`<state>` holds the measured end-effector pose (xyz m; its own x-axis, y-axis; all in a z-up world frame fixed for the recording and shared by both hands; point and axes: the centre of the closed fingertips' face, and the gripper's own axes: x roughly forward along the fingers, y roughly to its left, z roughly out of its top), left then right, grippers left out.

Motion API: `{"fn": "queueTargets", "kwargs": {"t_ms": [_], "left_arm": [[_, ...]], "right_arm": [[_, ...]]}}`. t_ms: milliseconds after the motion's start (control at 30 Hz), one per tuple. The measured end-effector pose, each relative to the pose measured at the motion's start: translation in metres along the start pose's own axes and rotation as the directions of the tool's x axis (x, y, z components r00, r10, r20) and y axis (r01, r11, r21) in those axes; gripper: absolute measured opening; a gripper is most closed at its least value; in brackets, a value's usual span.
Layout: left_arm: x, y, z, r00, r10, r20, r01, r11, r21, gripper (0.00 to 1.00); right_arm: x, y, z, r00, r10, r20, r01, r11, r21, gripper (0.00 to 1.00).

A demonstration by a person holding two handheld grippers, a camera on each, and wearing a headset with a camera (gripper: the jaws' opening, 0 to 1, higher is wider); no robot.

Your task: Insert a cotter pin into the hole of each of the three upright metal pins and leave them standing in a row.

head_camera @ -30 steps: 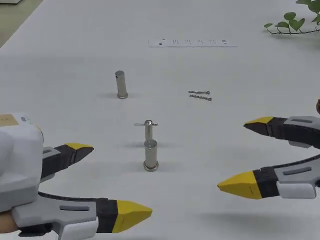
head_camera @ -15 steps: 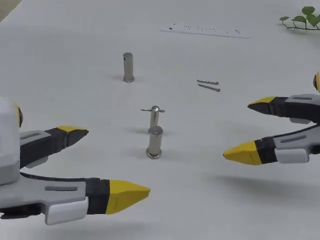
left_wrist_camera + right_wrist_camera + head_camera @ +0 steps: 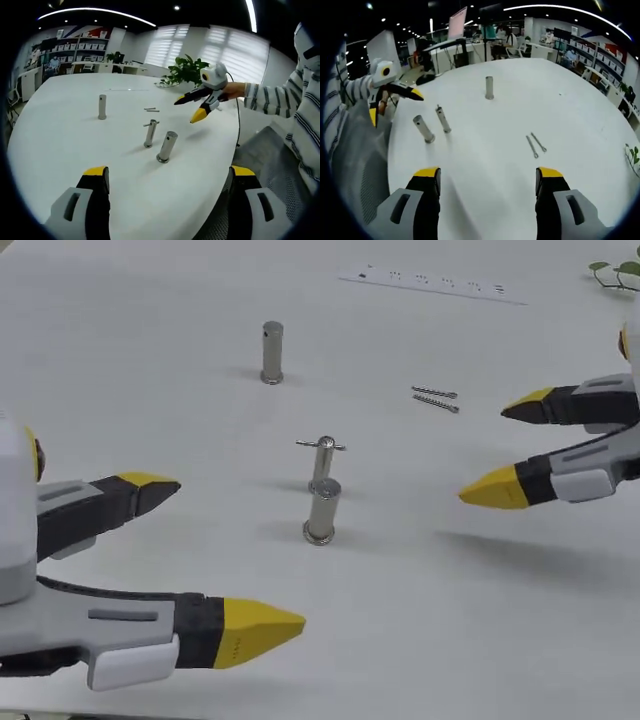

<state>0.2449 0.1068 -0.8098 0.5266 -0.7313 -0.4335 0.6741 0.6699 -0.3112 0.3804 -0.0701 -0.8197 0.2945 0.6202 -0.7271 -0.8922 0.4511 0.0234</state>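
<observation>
Three metal pins stand upright on the white table. The far pin and the near pin have no cotter pin in them. The middle pin carries a cotter pin through its top. Two loose cotter pins lie right of the row. My left gripper is open at the lower left, short of the near pin. My right gripper is open at the right, close to the loose cotter pins. In the left gripper view the pins stand ahead, and the right gripper hovers beyond them.
A white power strip lies at the table's far side, and green plant leaves reach in at the far right. In the right gripper view the loose cotter pins lie ahead, with office desks and chairs beyond the table.
The head camera has shifted, so everything sits a little further right in view. My right gripper has risen and come closer to the loose cotter pins. Both grippers stay open.
</observation>
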Motion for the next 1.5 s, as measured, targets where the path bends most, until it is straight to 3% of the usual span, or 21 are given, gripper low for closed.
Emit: {"fn": "queueTargets", "kwargs": {"t_ms": [167,400,667,767,1000,1133,1400,1500], "left_arm": [[0.002,0.002,-0.004,0.9999,0.007,-0.011,-0.008,1.0,-0.011,0.99],[0.005,0.005,-0.02,0.9986,0.008,-0.053,-0.009,1.0,-0.018,0.99],[0.004,0.002,-0.018,0.9989,0.005,-0.046,-0.006,0.999,-0.032,0.98],[0.004,0.004,-0.014,0.9993,0.016,-0.033,-0.016,1.0,-0.008,0.98],[0.001,0.007,-0.01,0.9994,0.024,-0.024,-0.025,1.0,-0.018,0.98],[-0.003,0.005,-0.008,0.9999,0.012,0.003,-0.012,1.0,-0.016,0.92],[-0.006,0.003,-0.013,0.9997,0.022,0.013,-0.022,0.999,-0.032,0.94],[-0.004,0.001,-0.02,0.9999,0.01,-0.007,-0.01,1.0,-0.023,0.94]], "right_arm": [[0.008,-0.011,0.011,0.9998,0.014,-0.013,-0.014,1.0,-0.003,0.76],[0.023,-0.023,0.005,0.9911,0.056,-0.121,-0.06,0.998,-0.035,0.63],[0.035,-0.046,0.012,0.9887,0.034,-0.146,-0.043,0.997,-0.06,0.53],[0.041,-0.055,0.007,0.9814,0.027,-0.19,-0.041,0.997,-0.072,0.52],[0.049,-0.058,0.003,0.9736,0.046,-0.224,-0.059,0.997,-0.054,0.38],[0.052,-0.061,0.003,0.9698,0.039,-0.241,-0.062,0.994,-0.089,0.32],[0.059,-0.063,0.001,0.9624,0.035,-0.269,-0.069,0.991,-0.118,0.31],[0.061,-0.06,-0.003,0.9546,0.043,-0.295,-0.083,0.989,-0.125,0.29]]}}
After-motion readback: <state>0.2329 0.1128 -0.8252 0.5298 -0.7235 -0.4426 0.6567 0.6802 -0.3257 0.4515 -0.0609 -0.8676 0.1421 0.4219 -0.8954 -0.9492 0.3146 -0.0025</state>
